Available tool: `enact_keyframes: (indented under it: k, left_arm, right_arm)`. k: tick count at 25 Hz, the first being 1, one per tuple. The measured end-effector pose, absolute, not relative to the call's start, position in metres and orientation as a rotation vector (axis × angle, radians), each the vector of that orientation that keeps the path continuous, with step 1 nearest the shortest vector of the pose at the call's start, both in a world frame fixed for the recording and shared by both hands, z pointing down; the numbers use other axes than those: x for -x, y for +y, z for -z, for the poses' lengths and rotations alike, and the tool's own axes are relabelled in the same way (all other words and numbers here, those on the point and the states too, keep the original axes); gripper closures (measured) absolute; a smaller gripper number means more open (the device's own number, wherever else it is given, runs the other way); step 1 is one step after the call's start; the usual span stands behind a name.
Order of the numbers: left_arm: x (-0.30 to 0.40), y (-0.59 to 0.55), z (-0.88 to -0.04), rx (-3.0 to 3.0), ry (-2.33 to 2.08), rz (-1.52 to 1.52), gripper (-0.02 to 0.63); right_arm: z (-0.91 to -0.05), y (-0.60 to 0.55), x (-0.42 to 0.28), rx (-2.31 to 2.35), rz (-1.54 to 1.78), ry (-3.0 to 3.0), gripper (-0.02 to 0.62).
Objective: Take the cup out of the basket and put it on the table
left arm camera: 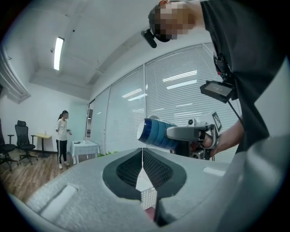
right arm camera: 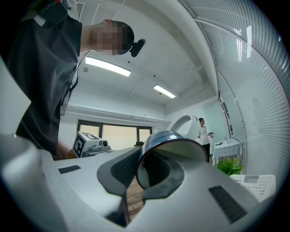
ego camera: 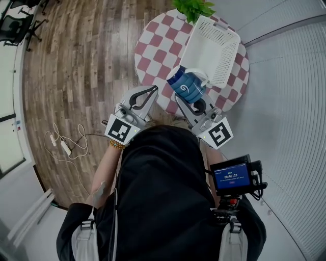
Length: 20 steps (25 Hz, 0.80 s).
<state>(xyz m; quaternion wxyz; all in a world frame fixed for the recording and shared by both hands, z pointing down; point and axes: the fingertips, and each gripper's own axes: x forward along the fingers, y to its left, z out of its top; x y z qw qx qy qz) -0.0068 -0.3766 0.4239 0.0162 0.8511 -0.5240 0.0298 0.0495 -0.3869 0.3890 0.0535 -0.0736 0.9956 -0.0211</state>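
We hold the left tongs (ego camera: 151,92) level beside the near edge of the checkered bench (ego camera: 153,48), their jaws pressed together on nothing. To their right, our right tongs (ego camera: 190,100) point about level and are clamped on the rim of the blue cup (ego camera: 186,85), which hangs tipped on its side above the bench's near edge. Just beyond the cup stands the white basket (ego camera: 216,31), with a green plant (ego camera: 193,7) at the bench's far side.
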Motion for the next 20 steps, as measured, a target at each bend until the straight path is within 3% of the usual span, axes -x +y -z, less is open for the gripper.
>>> enact_keyframes:
  k: [20]
  left_arm:
    - [0.000, -0.385, -0.417, -2.748, -1.552, -0.124, 0.601]
  right_arm:
    - [-0.393, -0.394, -0.052, 0.294, 0.084, 3.018, 0.563]
